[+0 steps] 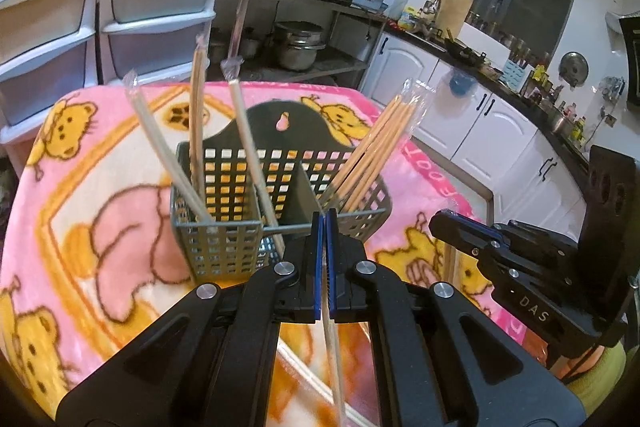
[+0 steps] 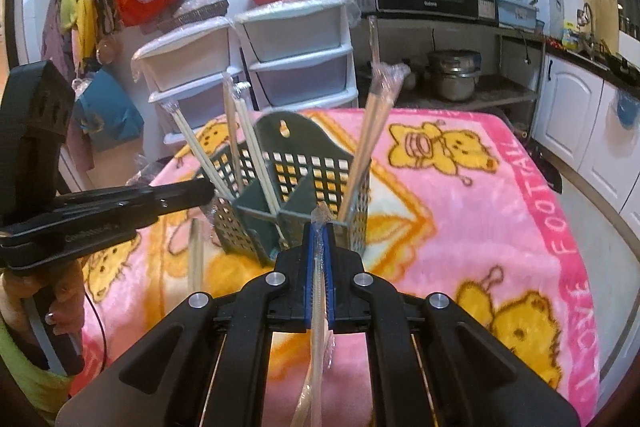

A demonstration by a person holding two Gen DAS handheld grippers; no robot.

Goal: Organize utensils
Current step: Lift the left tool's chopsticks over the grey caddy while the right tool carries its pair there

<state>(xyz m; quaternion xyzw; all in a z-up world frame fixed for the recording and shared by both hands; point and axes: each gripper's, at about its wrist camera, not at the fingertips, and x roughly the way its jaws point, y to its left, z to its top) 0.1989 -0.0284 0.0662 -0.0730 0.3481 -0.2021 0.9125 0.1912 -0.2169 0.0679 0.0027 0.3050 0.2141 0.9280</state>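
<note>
Both grippers clenched: L gripper (image 1: pixel 324 217) and R gripper (image 2: pixel 320 227) each pinching wrapped chopsticks (image 2: pixel 318 291). Light, stiff, slick wrap; I'm gripping mid-shaft, aiming for caddy (image 1: pixel 224 243).

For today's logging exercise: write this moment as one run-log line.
left gripper: shut on wrapped chopsticks | right gripper: shut on wrapped chopsticks | caddy: on blanket, part filled
</note>
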